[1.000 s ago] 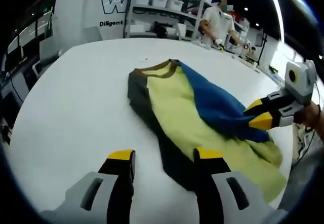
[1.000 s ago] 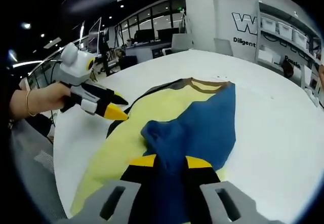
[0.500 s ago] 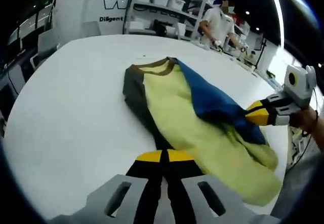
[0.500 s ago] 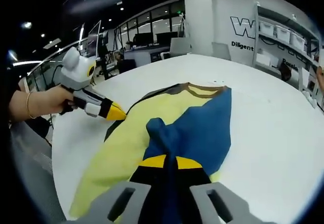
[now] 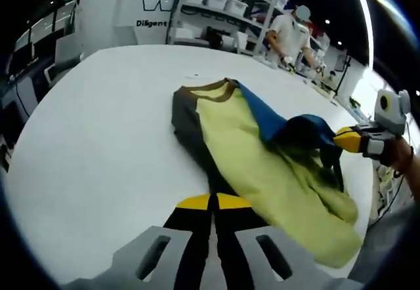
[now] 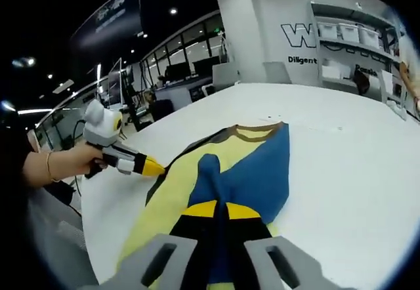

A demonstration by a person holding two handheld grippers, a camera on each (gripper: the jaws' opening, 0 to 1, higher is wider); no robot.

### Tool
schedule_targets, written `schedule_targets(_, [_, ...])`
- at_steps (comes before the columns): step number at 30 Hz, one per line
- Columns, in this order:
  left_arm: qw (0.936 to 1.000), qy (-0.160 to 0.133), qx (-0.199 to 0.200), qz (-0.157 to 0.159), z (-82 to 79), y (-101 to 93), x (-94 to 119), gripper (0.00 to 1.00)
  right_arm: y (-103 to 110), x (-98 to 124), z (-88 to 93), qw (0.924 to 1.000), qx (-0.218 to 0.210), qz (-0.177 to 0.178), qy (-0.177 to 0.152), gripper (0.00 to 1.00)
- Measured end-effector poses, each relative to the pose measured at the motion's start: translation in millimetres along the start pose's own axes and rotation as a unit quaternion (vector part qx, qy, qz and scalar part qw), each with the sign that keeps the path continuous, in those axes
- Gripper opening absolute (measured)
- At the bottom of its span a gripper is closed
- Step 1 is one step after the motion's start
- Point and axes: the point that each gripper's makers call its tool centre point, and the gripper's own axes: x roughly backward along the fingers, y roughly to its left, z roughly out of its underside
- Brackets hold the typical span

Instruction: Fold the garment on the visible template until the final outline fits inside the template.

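The garment (image 5: 256, 152) lies on the white table (image 5: 98, 126), with a yellow body, a dark brown side and collar, and a blue side. My left gripper (image 5: 211, 201) is shut, and its tips pinch the dark brown edge (image 5: 197, 145) at the near end. My right gripper (image 5: 348, 139) comes in from the right, shut on the blue fabric (image 5: 305, 129) and holding it raised in a hump above the yellow part. In the right gripper view, the right gripper (image 6: 216, 208) grips the blue fabric (image 6: 252, 172). There the left gripper (image 6: 152, 167) touches the garment's dark edge.
Shelves with white bins (image 5: 216, 1) stand behind the table, and a person in a white shirt (image 5: 292, 34) works there. The table's edge runs close on the right (image 5: 367, 191). A hand with a bracelet (image 6: 56, 165) holds the left gripper. Desks and chairs (image 6: 197, 73) stand farther off.
My left gripper has gone from open to shut on the dark edge. My right gripper has lifted the blue fabric off the yellow body, bunching it higher.
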Motion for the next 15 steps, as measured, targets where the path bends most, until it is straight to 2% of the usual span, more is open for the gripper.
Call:
schedule_targets(5, [1.0000, -0.003, -0.005, -0.001, -1.7, 2.7, 4, 0.00, -20, 8, -3.0, 0.9992, -0.005, 0.040, -0.003, 0.00])
schedule_targets(15, [0.9999, -0.002, -0.011, -0.009, -4.5, 18.9, 11, 0.00, -81, 28, -4.1, 0.9912, 0.007, 0.131, 0.015, 0.00])
